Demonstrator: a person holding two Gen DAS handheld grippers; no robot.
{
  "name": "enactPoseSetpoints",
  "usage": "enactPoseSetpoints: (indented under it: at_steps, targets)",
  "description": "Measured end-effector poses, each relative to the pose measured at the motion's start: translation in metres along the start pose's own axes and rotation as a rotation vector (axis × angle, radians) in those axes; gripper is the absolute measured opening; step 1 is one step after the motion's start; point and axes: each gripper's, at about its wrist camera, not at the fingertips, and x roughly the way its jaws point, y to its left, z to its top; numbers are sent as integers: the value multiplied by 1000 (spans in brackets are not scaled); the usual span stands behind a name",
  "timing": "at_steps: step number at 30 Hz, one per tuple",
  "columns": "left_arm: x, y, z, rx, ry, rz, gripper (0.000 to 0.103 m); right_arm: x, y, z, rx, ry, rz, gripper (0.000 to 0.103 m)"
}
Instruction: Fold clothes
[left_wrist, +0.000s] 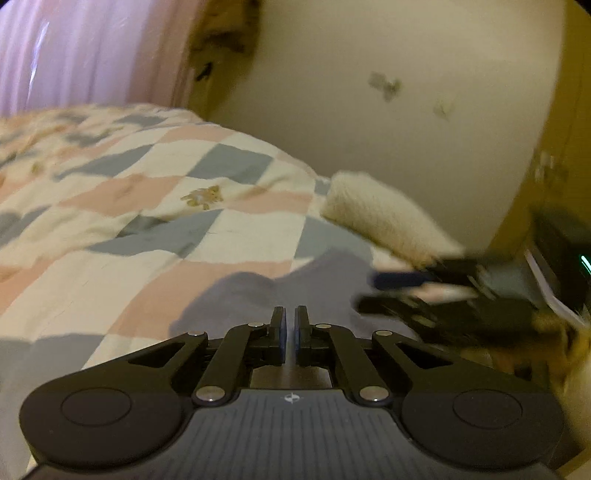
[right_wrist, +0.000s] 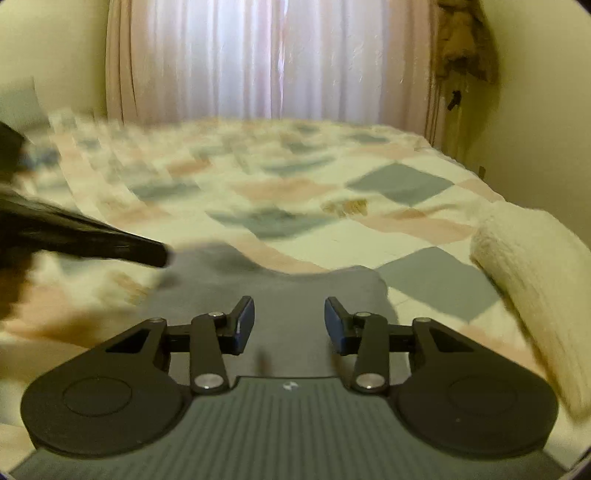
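Observation:
A grey garment lies flat on the checked quilt. In the left wrist view my left gripper hovers over the garment's near part, its blue pads almost together with nothing between them. The right gripper appears blurred at the right, over the garment's edge. In the right wrist view my right gripper stands open above the grey garment, with no cloth between its pads. The left gripper is a dark blur at the left, by the garment's far corner.
A cream fluffy folded piece lies on the bed to the right of the garment, also seen as a cream piece near the wall. Pink curtains hang behind the bed. A person's hand holds the right gripper.

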Motion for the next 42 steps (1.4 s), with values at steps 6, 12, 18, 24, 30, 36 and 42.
enactPoseSetpoints:
  at_steps: [6,12,18,24,30,36,42]
  targets:
    - [40,20,-9,22,62,200,8,48,-56,-8,82,46,-113,32]
    - [-20,-9,-6,27,-22,192,7,-13,-64,-20,158,-84,-183,32]
    - [-41,-48,-25,73,-64,36,11,-84,-29,-68,153,-187,-112,32]
    - [10,-54,-42,82,83,53,11,-43,-45,-100,139,-34,-211,31]
    - [-26,-63,-34,49,34,75,13,-65,-47,-88,229,-95,-230,34]
    - [-22,-78,-54,56,86,93,19,-60,-18,-95,210,-23,-188,33]
    - [-49,-91,-42,-11,90,145,32,-87,-15,-92,384,-75,-230,44]
